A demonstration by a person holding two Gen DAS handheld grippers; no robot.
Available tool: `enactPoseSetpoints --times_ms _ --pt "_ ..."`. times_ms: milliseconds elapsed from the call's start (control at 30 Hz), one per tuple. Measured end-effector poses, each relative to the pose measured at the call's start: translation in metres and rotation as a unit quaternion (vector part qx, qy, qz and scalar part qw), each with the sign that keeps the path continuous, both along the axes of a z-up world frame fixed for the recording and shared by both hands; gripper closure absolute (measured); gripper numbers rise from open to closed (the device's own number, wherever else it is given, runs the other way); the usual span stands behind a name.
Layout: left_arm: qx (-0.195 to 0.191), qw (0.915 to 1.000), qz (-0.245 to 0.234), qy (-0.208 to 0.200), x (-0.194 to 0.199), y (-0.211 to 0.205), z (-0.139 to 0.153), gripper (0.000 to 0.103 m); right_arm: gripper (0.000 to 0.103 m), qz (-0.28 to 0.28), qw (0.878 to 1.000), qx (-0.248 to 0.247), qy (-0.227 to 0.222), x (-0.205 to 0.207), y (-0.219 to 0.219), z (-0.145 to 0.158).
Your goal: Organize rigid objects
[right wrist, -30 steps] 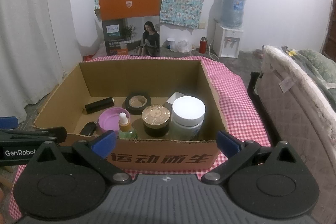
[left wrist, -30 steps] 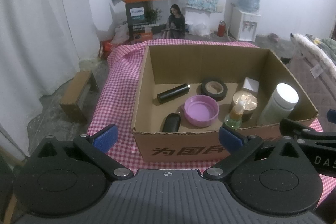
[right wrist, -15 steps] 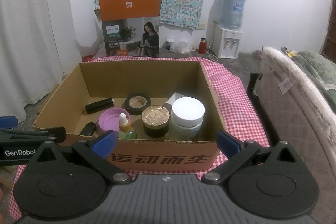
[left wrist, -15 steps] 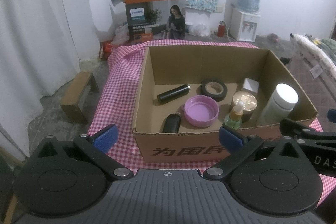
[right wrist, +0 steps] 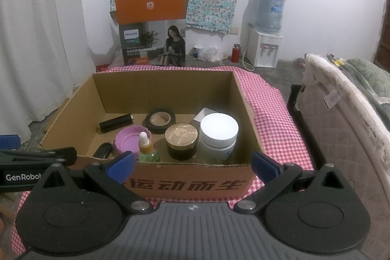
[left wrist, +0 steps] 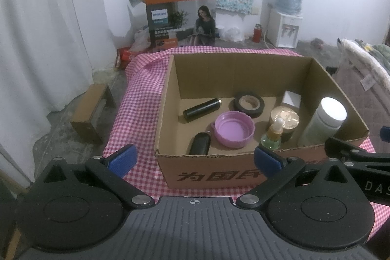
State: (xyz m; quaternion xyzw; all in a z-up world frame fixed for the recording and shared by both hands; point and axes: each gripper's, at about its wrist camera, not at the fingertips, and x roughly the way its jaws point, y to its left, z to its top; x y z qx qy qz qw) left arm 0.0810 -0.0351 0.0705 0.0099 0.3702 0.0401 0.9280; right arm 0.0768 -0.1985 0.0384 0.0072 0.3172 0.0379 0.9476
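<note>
Hovering both tools just short of the near wall of the cardboard box (left wrist: pixel 214 177), which is sitting on the checked cloth (left wrist: pixel 136 99); holding the left gripper (left wrist: pixel 193 158) with jaws spread wide and gripping nothing; holding the right gripper (right wrist: pixel 192 163) likewise wide apart and empty.

Finding all the rigid pieces already lying inside the box: black tube (left wrist: pixel 201 110) on its side toward the left; tape roll (left wrist: pixel 249 104) flat behind the purple lid (left wrist: pixel 232 129); small black case (left wrist: pixel 199 144) tight against the front wall; dropper bottle (right wrist: pixel 147 148) standing upright just beside the gold-lidded jar (right wrist: pixel 181 140); white-capped jar (right wrist: pixel 218 135) in the right front corner, with a white box (right wrist: pixel 203 115) partly hidden behind it.

Judging the handling: likely treating the dropper bottle as glass, fragile and top-heavy, so pinching low on the body rather than the soft bulb; expecting the jars to be heavier and smooth-sided, so squeezing across the body under the cap; taking the tube across its middle, being round and prone to rolling; catching the lid, light and stiff, by its rim.
</note>
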Motion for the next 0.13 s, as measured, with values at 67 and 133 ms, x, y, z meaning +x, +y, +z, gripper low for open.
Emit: enactPoseSetpoints --times_ms 67,133 --pt "0.000 1.0000 0.000 0.000 0.0004 0.0008 0.0008 0.001 0.000 0.000 1.000 0.000 0.000 0.0002 0.0002 0.0002" --pt "0.000 1.0000 0.000 0.000 0.0004 0.0005 0.0007 0.001 0.000 0.000 1.000 0.000 0.000 0.0000 -0.0001 0.0006"
